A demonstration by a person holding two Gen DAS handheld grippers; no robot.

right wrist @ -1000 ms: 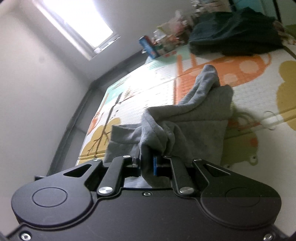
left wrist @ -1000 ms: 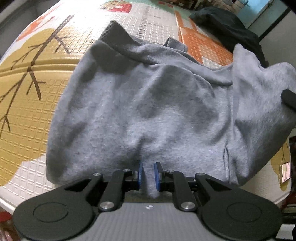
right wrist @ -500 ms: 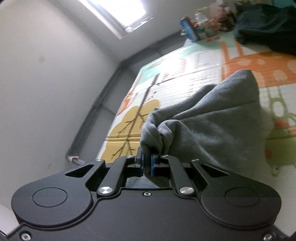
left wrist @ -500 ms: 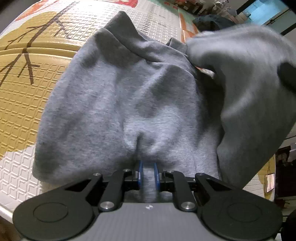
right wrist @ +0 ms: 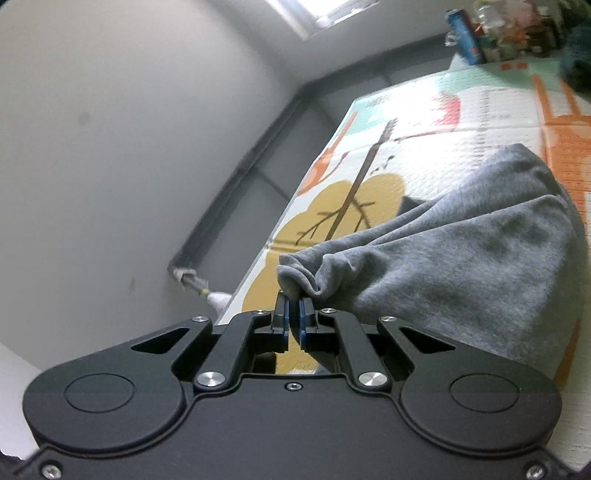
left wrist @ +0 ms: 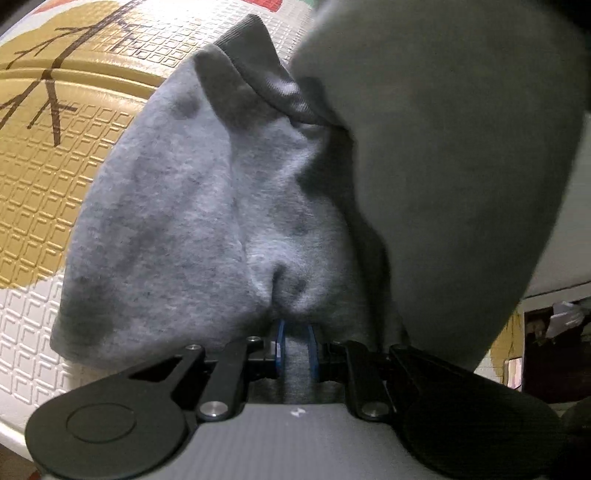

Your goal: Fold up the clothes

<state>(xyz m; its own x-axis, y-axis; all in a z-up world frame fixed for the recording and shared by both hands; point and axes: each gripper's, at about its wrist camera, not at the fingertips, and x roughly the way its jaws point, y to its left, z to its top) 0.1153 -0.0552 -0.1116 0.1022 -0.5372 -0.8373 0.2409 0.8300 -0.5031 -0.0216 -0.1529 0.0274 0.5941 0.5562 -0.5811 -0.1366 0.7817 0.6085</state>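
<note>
**A:** Sweatshirt (left wrist: 207, 206), grey and fleecy, is half on the play mat (left wrist: 55, 177) and half in the air. Left gripper (left wrist: 295, 339) has its blue pads pinched on a fold of the near edge, low down by the mat, with the cloth bunching into a pucker just past the tips.

**B:** And the other one?

**A:** Right gripper (right wrist: 293, 314) is squeezed nearly flat on a gathered bit of the same sweatshirt (right wrist: 461, 266). That part is lifted clear of the mat (right wrist: 369, 192) and hangs down from the pinch in a big drape. From the left camera the raised flap fills the whole right side and blurs out, so I can't tell which part of the garment it is.

**B:** What's the ribbed bit?

**A:** A ribbed band (left wrist: 258, 74) pokes out at the far end, lying on the mat's tree print. Looks like a hem or cuff, can't say which.

**B:** Anything else around?

**A:** A blue can (right wrist: 465, 35) among clutter at the mat's far corner, by the wall (right wrist: 129, 129).
</note>
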